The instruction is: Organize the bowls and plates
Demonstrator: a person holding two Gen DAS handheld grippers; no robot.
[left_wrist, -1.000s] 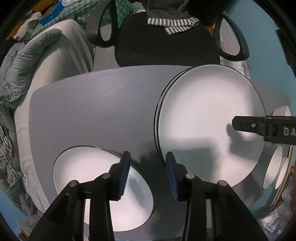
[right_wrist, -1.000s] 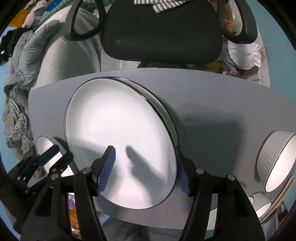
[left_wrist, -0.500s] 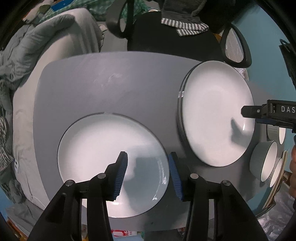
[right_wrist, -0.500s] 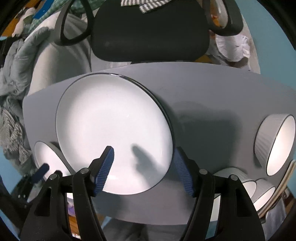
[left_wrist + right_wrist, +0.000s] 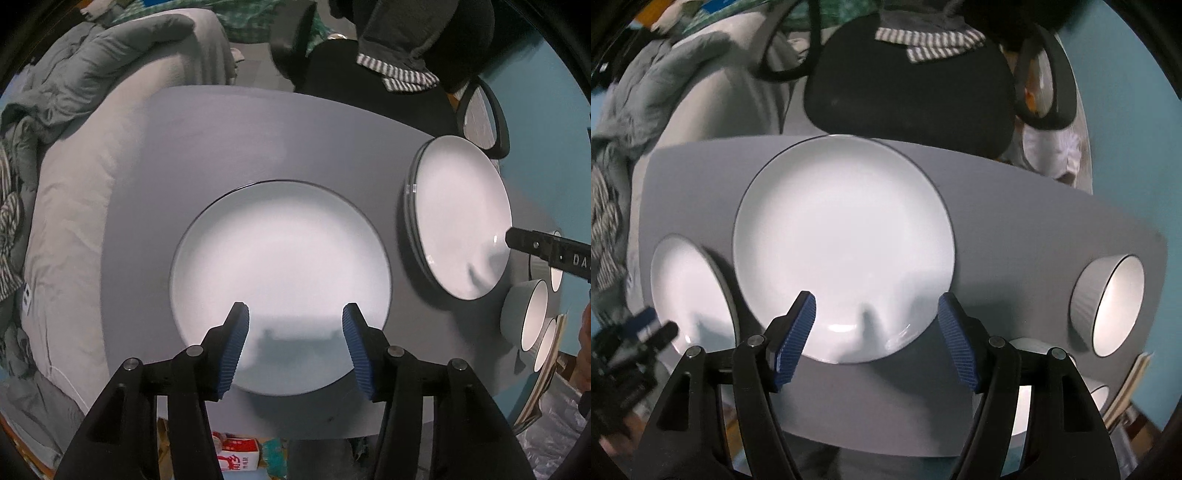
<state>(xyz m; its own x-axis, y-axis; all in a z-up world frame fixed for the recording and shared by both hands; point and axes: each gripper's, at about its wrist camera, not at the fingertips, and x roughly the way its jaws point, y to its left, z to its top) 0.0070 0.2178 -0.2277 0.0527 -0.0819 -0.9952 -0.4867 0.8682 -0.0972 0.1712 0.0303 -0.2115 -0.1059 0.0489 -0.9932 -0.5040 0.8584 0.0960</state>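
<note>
A single white plate with a dark rim (image 5: 280,280) lies flat on the grey table (image 5: 207,140). My left gripper (image 5: 295,347) hangs above its near edge, jaws opening, nothing between them. To the right stands a stack of white plates (image 5: 461,218) (image 5: 842,236). My right gripper (image 5: 877,338) hovers open over the stack's near rim, holding nothing; one of its fingers (image 5: 546,249) shows in the left wrist view. The single plate (image 5: 690,291) and my left gripper (image 5: 639,336) appear at the left of the right wrist view. White bowls (image 5: 1108,302) (image 5: 528,314) sit at the table's right end.
A black office chair (image 5: 908,74) with striped cloth on it stands behind the table. Grey bedding (image 5: 92,110) lies to the left. A red and white carton (image 5: 238,456) sits on the floor below the table's front edge.
My left gripper moved left from beside the stack to over the single plate, and its jaws widened. My right gripper rose above the stack, so more of the table shows.
</note>
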